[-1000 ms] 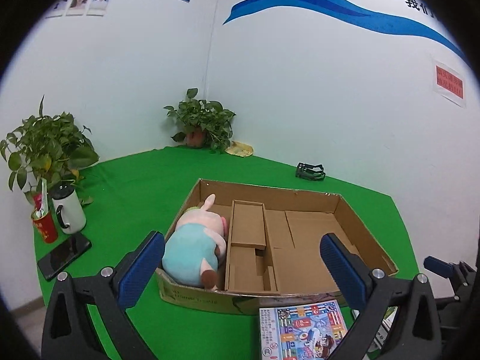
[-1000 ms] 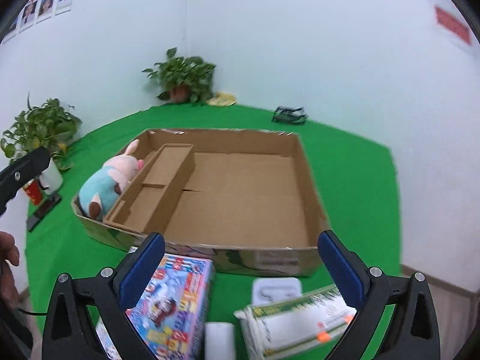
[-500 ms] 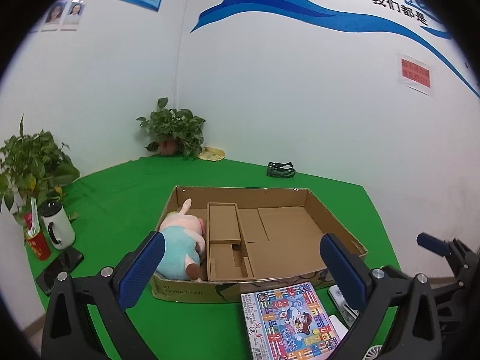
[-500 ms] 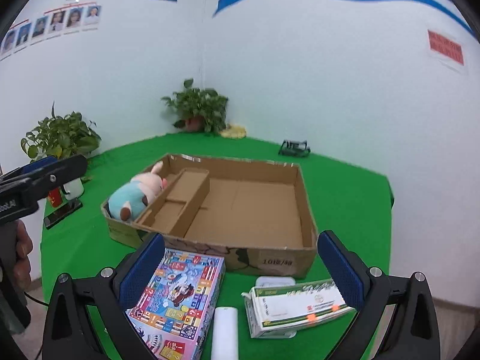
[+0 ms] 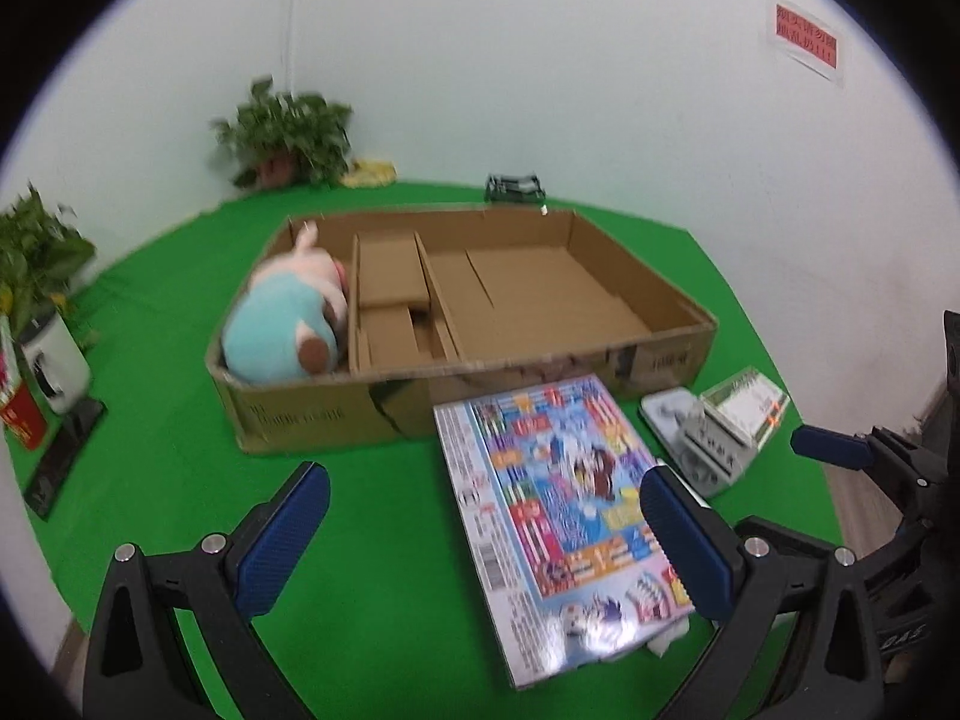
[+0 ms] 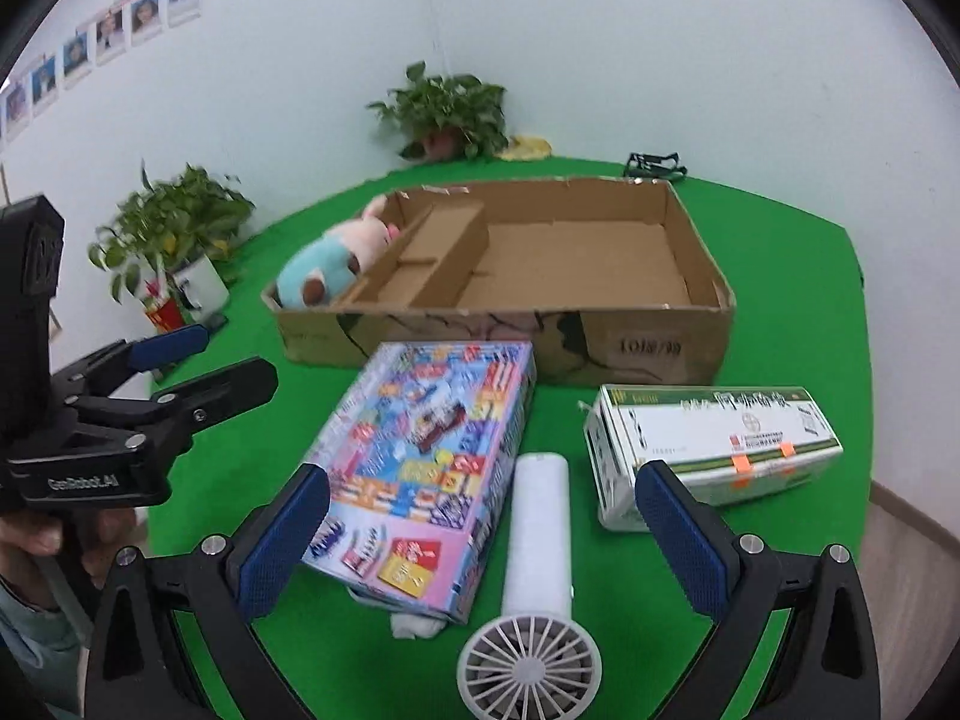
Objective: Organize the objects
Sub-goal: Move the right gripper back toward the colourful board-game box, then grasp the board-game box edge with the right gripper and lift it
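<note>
Both grippers hang above the near edge of the green table with their blue-padded fingers spread wide and nothing between them. The left gripper has its left finger over bare green cloth and its right finger in front of the right edge of the colourful game box; seen from the right wrist, the same left gripper sits to the left of that box, clear of it, held by a hand at the frame's lower left.

The right gripper frames three things lying on the cloth: the game box lies flat towards the left finger, its near corner just beside that pad; a white handheld fan lies between the fingers, handle pointing away and round grille nearest the camera, touching or almost touching the game box's right side; a white and green carton lies on its side towards the right finger, partly behind it; none is gripped.

Beyond them stands an open cardboard box with inner dividers; a plush pig in a light blue outfit lies in its leftmost compartment, while the middle and large right compartments hold nothing; the game box's far edge sits just beside the cardboard front wall.

Potted plants stand at the back corner and the left edge; a white mug stands near the left plant.
</note>
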### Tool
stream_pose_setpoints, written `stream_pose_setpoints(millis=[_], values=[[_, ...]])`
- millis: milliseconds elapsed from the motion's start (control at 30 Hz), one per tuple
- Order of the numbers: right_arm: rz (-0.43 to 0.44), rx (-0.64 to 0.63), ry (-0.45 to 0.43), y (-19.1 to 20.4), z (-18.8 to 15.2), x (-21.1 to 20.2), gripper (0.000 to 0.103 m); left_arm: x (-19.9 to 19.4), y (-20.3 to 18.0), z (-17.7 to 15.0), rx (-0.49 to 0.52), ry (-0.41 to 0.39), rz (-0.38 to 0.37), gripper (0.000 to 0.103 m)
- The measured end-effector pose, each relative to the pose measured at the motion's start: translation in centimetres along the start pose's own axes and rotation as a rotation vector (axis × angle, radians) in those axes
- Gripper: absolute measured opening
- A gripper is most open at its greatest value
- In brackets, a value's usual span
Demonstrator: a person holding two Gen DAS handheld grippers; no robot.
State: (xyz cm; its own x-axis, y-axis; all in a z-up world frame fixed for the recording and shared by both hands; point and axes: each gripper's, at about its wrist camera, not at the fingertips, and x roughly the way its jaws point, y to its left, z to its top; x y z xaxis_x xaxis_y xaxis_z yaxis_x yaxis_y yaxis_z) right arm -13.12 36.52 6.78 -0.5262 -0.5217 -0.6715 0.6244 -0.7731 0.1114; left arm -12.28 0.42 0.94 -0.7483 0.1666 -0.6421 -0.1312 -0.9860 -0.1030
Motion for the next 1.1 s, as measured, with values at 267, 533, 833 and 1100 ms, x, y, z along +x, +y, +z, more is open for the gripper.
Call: stream_pose_setpoints(millis=[267, 533, 833, 1100], values=[[0.079, -0.055, 0.088, 1.8, -0.4, 2.8, 0.103, 3.8, 3.1, -1.6, -0.16, 0.138, -0.153, 0.102], [0.048, -0.004, 0.191, 1.3, -0.6, 6.0, 0.103, 7.3, 3.9, -2.3, -0.244, 0.242, -0.285, 0.101], [0.15, -0.025, 0.216, 2.3, 0.1, 7.7, 0.101, 9.3, 4.0, -2.9, -0.297, 0.337, -0.41, 0.074], [0.239, -0.026, 0.239, 3.5, -0.4, 7.1, 0.1, 8.0, 4.9, -4.1, -0.313, 0.35, -0.399, 0.074]])
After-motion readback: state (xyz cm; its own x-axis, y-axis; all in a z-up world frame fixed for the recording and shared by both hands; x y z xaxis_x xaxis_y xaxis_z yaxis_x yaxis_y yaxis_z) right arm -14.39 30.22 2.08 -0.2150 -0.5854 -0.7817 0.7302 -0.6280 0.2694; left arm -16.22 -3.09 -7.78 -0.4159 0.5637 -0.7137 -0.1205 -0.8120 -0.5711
